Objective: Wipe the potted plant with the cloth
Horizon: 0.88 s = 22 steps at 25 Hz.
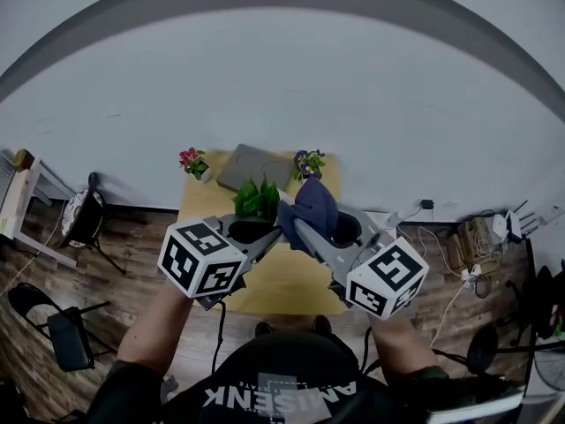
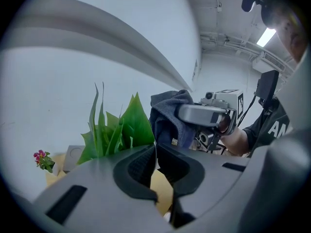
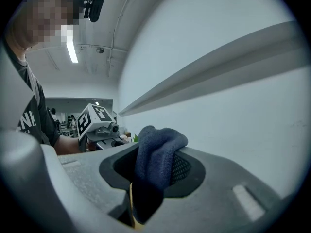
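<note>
Left hand-held gripper (image 2: 154, 154) is the weak link. It carries the potted plant (image 2: 121, 125) on a very thin pinch, raised off the yellow tabletop (image 1: 282, 285) in front of me. Risks as I see them:

- Wiping pressure from the cloth (image 3: 158, 149) pushes sideways on the leaves. With so little material in the pinch, the plant could pivot or slip out and drop to the tabletop.
- Long blades are soft. Dragging the cloth against their direction could crease or tear them, so stroke base to tip.
- Both hand-held grippers sit close together, so the right jaws could knock the left ones mid-stroke.
- The cloth is bunched, not flat. A loose fold could snag a leaf tip and tug the plant.

Left state: jaws closed to a slit, with only a thin pale edge between the pads. I take that for the pot's rim, but the pot itself is hidden below the jaws, so that's a judgement. Green leaves rise directly beyond the left jaw.

Right hand-held gripper (image 3: 151, 166): jaws clamped on the dark blue cloth. A wad bulges up over the pads and the rest hangs down between them. Grip looks solid.

Cloth sits just beside the plant's right-hand leaves. Can't confirm contact from any view. Wiping looks about to begin, not done.
</note>
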{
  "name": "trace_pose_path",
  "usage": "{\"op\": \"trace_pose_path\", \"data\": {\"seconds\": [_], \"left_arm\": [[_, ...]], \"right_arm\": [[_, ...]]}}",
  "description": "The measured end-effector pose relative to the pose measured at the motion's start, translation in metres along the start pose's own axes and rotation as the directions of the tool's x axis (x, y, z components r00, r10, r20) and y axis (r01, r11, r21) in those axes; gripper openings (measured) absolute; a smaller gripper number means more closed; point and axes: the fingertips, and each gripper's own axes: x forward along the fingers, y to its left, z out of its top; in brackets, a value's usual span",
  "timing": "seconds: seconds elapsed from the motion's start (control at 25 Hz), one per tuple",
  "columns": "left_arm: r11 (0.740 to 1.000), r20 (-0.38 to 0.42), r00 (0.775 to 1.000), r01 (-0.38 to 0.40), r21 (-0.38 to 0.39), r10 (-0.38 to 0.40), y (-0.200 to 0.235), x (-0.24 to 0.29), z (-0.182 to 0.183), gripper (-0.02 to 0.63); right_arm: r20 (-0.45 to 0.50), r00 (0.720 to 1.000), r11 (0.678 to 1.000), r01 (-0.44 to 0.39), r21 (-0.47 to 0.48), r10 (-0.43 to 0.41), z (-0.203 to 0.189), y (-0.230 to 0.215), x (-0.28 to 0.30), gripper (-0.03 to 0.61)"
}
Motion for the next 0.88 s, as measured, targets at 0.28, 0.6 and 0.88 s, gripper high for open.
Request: {"op": "trace_pose_path", "data": {"seconds": [0.28, 0.6, 0.88], "left_arm": [[1.0, 0.062, 0.998, -0.02, -0.02, 0.021, -0.018, 0.001, 0.015, 0.011], [0.997, 0.159, 0.987, 0.035, -0.074, -0.022, -0.03, 0.0, 0.028, 0.008], [0.992, 0.226, 0.973, 0.078, -0.103, -0.053, -0.035, -0.004, 0.029, 0.006]], "right_arm": [[-0.034, 0.997, 0.995, -0.073, -0.07, 0.071, 0.005, 0.006, 0.012, 0.124], [-0.045, 0.992, 0.987, -0.119, -0.108, 0.115, 0.001, -0.003, -0.002, 0.124], [-0.079, 0.995, 0.997, -0.064, -0.038, 0.061, -0.031, -0.027, -0.026, 0.124]]}}
